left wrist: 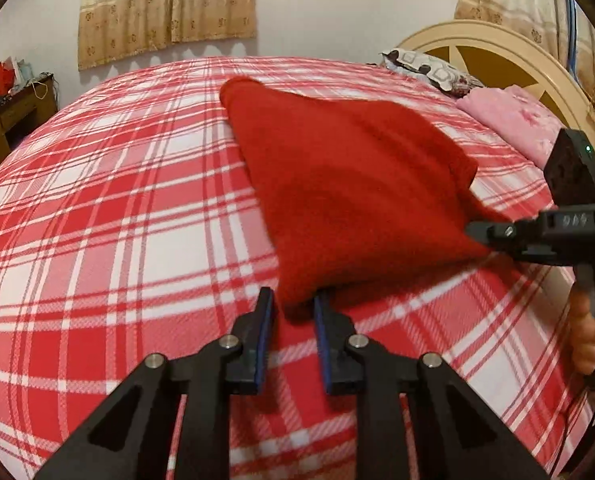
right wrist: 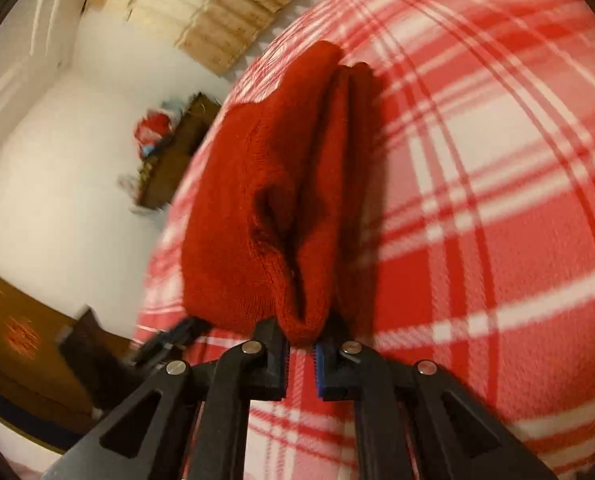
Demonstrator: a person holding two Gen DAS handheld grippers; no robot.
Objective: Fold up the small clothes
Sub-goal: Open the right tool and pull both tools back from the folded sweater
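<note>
A red knitted garment (left wrist: 349, 192) lies partly raised over the red-and-white plaid bed (left wrist: 117, 200). In the left wrist view my left gripper (left wrist: 293, 300) has the garment's near corner between its blue pads, which press on it. The right gripper (left wrist: 473, 232) comes in from the right edge and pinches the garment's right corner. In the right wrist view my right gripper (right wrist: 302, 340) is shut on a bunched fold of the red garment (right wrist: 257, 200), which stretches away over the plaid bed (right wrist: 497, 200). The left gripper (right wrist: 173, 336) shows as a dark blur at the cloth's lower left corner.
A patterned pillow (left wrist: 433, 68) and a folded pink cloth (left wrist: 513, 120) lie by the cream headboard (left wrist: 477, 40) at the far right. A wooden desk (left wrist: 9, 120) with clutter stands left of the bed. A hand (left wrist: 589, 340) holds the right gripper's handle.
</note>
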